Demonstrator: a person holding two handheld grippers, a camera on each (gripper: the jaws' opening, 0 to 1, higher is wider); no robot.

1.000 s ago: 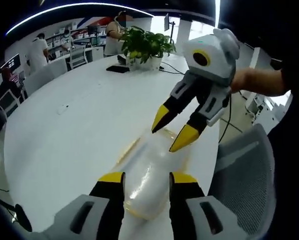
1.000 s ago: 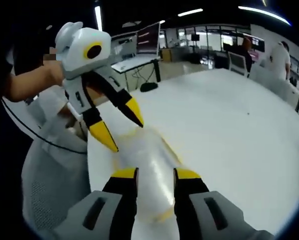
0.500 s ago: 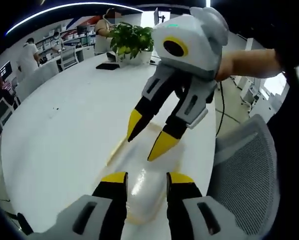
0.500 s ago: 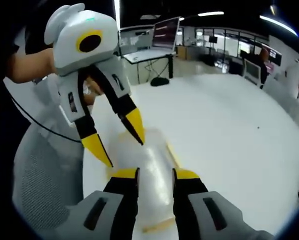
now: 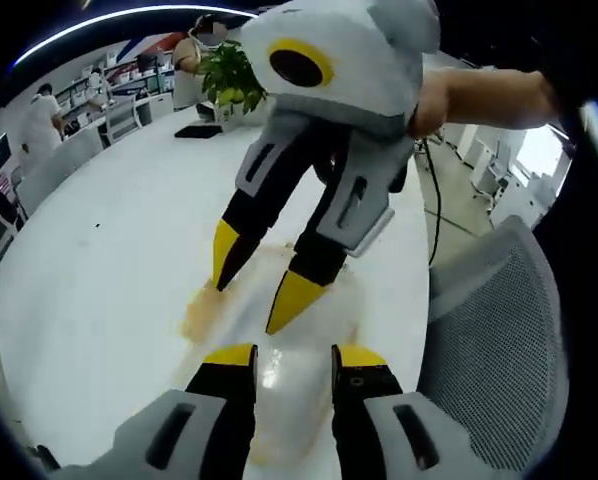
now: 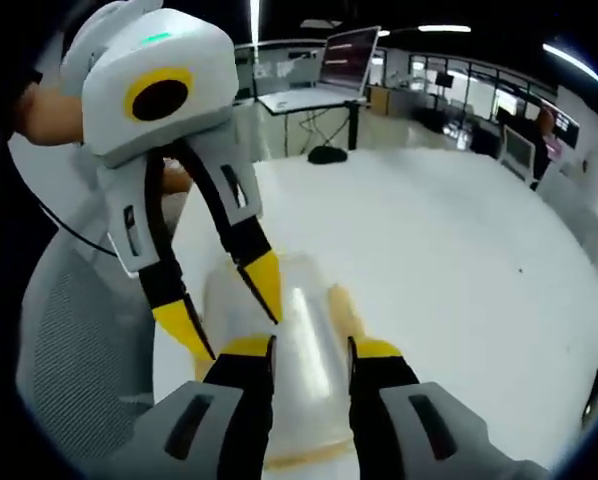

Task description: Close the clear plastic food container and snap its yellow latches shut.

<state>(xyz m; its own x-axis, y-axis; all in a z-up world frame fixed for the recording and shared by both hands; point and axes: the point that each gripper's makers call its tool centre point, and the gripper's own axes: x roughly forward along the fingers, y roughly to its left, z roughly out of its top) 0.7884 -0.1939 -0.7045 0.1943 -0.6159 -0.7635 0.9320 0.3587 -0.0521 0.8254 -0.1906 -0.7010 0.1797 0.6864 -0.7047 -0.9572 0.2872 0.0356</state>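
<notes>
A large white table (image 5: 99, 260) is seen carrying the clear plastic food container (image 5: 284, 385), set close to the edge nearest a mesh chair. At the far end — a potted plant (image 5: 229, 75) and a dark flat object (image 5: 197, 131) are placed on the same surface.

white table (image 5: 99, 260) | grey mesh chair (image 5: 479, 340) | potted plant (image 5: 229, 75) | office desks, monitor (image 6: 344, 60) | ceiling strip lights
</notes>
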